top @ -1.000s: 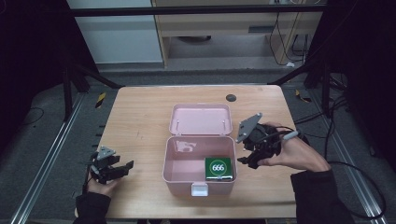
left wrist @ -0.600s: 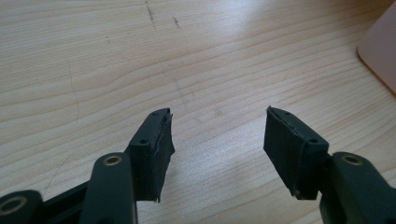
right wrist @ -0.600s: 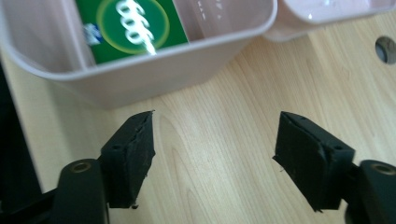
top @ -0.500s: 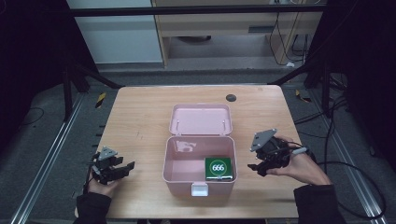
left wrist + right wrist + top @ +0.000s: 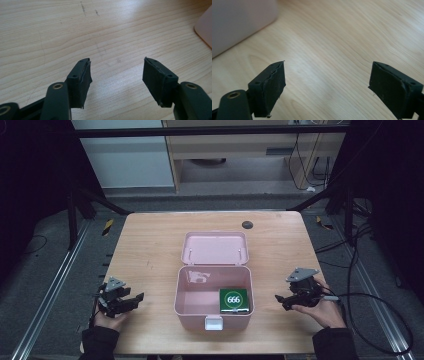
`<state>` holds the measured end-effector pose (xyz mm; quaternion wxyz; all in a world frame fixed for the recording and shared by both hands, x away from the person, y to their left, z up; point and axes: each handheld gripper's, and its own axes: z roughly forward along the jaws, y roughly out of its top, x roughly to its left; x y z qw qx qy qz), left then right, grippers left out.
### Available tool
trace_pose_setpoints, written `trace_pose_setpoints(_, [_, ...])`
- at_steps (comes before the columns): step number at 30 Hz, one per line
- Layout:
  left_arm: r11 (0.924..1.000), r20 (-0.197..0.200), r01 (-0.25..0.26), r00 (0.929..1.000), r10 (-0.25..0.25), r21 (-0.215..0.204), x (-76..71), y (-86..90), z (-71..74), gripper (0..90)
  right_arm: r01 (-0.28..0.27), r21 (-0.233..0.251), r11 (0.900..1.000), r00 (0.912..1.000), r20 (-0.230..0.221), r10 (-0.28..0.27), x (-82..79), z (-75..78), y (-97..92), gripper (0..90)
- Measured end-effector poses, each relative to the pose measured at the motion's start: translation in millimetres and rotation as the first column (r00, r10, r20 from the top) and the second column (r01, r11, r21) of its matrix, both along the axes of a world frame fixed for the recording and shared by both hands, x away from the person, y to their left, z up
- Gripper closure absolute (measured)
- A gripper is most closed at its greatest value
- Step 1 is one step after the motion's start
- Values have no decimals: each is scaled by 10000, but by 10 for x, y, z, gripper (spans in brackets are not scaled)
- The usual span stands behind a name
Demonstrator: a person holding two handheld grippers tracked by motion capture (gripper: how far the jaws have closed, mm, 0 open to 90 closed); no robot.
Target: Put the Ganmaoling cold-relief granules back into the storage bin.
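right hand-held gripper (image 5: 281, 301) sits low at the lower right of the high view, just off the right wall of the pink box (image 5: 186, 296), not touching it; its jaws have just been opening and now stand wide apart with nothing between them. right gripper view: both black pads (image 5: 273, 82) over bare wood grain, the box's pink wall blurred in the upper left corner. left hand-held gripper (image 5: 135, 300) rests at the lower left of the high view, well apart from the box, jaws pointing toward it, spread and empty. left gripper view: bare wood between the pads (image 5: 82, 80), a sliver of pink at the right edge. box lies in the centre of the surface (image 5: 150, 250), lid (image 5: 214, 248) thrown back flat toward the top of the frame, white latch (image 5: 213, 323) on the near wall. green pack (image 5: 234, 300) with a white circle reading 666 lies flat inside, in the lower right corner of the box against its right wall. small dark disc (image 5: 247, 224) near the far edge of the surface, above the lid.
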<state>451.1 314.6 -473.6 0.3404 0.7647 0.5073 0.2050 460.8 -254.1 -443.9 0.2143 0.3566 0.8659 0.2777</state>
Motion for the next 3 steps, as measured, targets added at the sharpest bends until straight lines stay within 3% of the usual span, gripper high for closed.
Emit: trace_pose_setpoints(3, [9999,62,-148,9999,147,42,3,11,-1,358,942,656,9934,9952,188,-956,-21,-52,-125,99])
